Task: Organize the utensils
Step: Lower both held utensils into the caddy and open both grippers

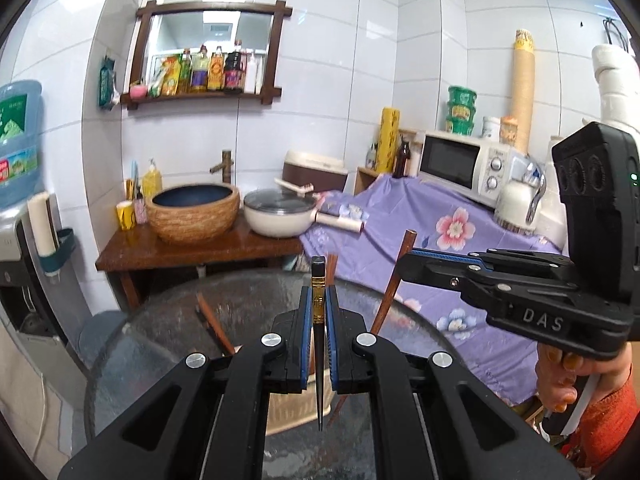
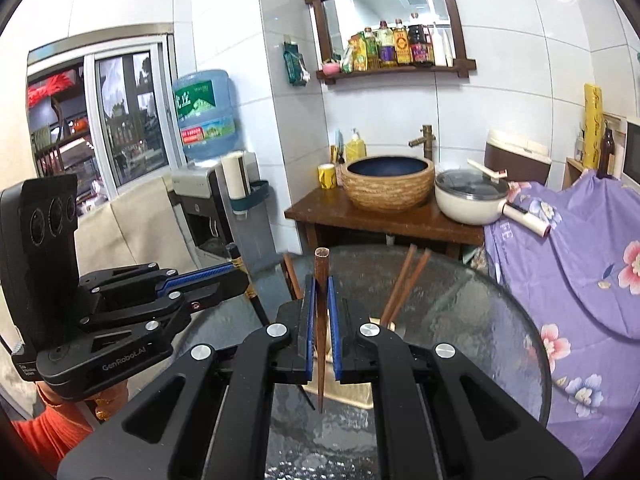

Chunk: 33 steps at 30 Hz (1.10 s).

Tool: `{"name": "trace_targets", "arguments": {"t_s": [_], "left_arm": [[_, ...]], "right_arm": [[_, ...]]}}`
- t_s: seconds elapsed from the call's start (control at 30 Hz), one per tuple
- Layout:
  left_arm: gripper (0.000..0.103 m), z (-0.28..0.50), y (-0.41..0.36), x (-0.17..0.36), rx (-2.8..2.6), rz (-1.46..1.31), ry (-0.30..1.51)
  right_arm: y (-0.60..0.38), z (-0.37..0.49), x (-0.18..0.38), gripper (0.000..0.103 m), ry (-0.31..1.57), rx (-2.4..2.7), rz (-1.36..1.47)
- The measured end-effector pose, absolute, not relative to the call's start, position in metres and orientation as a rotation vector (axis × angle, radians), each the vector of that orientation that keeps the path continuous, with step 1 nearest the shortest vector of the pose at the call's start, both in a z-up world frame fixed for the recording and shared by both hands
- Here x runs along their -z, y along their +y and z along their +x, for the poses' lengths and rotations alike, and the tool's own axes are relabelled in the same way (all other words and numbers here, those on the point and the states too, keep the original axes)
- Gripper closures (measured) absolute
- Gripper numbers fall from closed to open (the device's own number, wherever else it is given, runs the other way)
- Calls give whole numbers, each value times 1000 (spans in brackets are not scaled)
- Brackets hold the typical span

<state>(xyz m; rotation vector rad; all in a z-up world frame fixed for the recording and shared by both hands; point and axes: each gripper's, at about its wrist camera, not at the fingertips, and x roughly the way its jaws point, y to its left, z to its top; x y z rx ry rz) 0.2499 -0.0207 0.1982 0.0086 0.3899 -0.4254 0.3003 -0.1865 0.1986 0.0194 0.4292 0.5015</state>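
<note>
**Two chopsticks held above the holder**

The left tool is clenched on a black chopstick, tip down over the glass worktop. The right tool grips a brown chopstick likewise. Below sits a pale holder with brown chopsticks. Keep each stick vertical and lower it inside the rim before releasing.

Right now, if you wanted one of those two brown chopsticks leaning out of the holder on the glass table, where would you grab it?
On the bare upper shaft of one of the brown chopsticks, coming from above with the pads either side. They lean up out of the holder, tips buried, so only the upper length is free. Both the left gripper and right gripper already hold one.
</note>
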Motion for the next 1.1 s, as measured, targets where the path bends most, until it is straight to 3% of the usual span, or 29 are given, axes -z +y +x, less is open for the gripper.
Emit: {"name": "trace_targets", "arguments": {"t_s": [0.23,0.43,1.1], "left_arm": [[96,273,-7,-256,362,-35,327],[96,300,-1,-261,300,-71,335],[96,347,-21,-143,272,-23,565]], "right_arm": [[-192,318,-258,96,357,-474,67],[-182,339,-272,96,314,-418,42],[-161,387,-152,96,487,-383,-2]]}}
